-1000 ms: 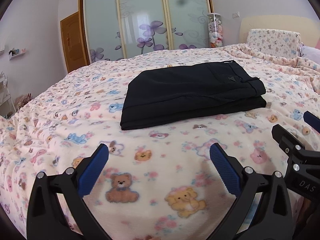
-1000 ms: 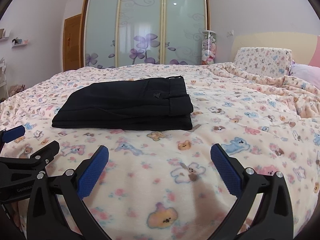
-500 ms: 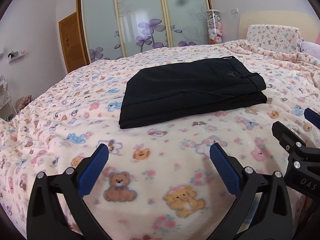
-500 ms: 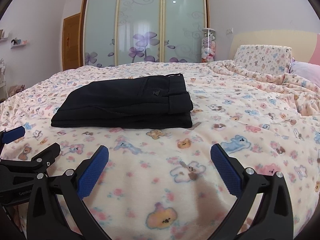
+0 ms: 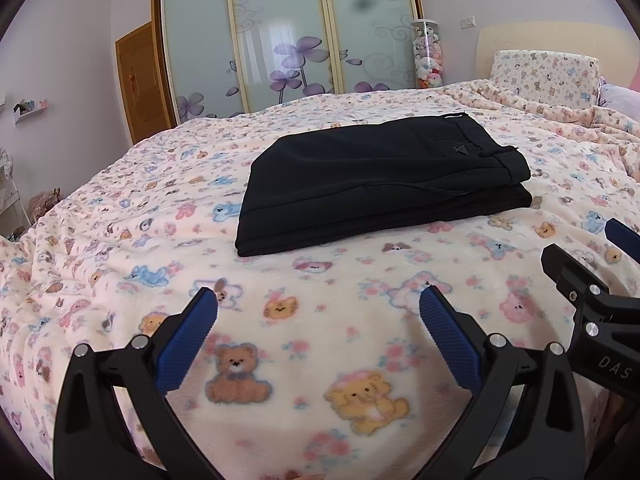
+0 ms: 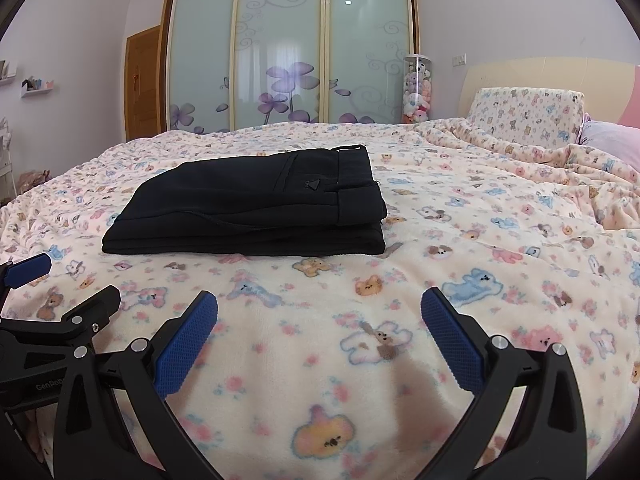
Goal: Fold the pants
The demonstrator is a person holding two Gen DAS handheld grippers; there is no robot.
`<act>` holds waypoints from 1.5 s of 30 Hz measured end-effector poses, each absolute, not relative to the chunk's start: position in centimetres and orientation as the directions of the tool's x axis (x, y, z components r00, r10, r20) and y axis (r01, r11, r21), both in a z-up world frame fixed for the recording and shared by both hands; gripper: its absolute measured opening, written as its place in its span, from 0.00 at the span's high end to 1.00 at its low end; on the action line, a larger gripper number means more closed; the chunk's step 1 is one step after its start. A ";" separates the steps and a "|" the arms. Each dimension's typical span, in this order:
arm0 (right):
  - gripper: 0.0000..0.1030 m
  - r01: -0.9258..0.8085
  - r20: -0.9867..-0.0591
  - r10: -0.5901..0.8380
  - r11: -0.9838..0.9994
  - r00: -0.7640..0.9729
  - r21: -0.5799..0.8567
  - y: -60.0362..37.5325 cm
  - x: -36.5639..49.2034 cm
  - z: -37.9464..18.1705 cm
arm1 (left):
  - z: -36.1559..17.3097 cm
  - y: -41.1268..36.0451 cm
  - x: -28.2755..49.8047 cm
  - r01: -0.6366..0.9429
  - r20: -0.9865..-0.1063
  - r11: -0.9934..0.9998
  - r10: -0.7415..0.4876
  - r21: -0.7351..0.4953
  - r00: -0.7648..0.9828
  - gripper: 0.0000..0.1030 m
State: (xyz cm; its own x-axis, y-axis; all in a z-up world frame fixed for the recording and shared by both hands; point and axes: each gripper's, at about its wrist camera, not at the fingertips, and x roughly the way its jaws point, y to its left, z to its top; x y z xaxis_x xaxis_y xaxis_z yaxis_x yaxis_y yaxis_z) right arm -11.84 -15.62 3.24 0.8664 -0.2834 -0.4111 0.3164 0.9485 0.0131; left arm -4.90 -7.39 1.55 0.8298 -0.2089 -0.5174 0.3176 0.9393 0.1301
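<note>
Black pants [image 5: 376,180] lie folded into a flat stack in the middle of the bed, waistband to the right; the right wrist view shows the pants [image 6: 256,204] as well. My left gripper [image 5: 319,322] hovers open over the blanket, well short of the stack's near edge, holding nothing. My right gripper [image 6: 319,322] is open and empty too, level with the left one and just to its right. Each gripper's black frame shows at the edge of the other's view.
A cream teddy-bear blanket [image 5: 120,216] covers the whole bed. A matching pillow [image 6: 524,116] and rumpled blanket folds lie at the right by the headboard. Sliding wardrobe doors [image 6: 288,52] and a clear tube of plush toys [image 6: 416,88] stand behind. The bed edge drops at the left.
Both grippers have drifted slightly, so the folded pants sit a little differently in each view. The pants themselves have not moved, and both grippers stay open.
</note>
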 end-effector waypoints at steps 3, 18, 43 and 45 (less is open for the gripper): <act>0.01 0.317 -0.412 -0.284 0.948 0.866 0.013 -15.6 -11.9 3.2 | 1.5 -7.4 -4.9 0.317 -0.518 0.939 -0.208 0.130 0.830 0.02; 0.01 0.317 -0.412 -0.284 0.948 0.866 0.013 -15.6 -11.9 3.3 | 1.4 -7.1 -4.7 0.317 -0.524 0.941 -0.212 0.119 0.825 0.02; 0.01 0.316 -0.413 -0.283 0.949 0.866 0.013 -15.7 -11.8 3.3 | 1.4 -7.2 -4.8 0.336 -0.528 0.935 -0.231 0.111 0.817 0.02; 0.01 0.316 -0.414 -0.283 0.949 0.865 0.013 -15.6 -11.8 3.3 | 1.4 -7.2 -4.9 0.341 -0.527 0.934 -0.239 0.104 0.816 0.02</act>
State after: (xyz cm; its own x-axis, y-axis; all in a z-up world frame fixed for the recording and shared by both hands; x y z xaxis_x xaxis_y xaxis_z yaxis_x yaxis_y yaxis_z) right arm -11.81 -15.64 3.32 0.8654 -0.2828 -0.4136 0.3164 0.9485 0.0134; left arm -4.87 -7.22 1.44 0.8158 -0.2386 -0.5268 0.3407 0.9343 0.1045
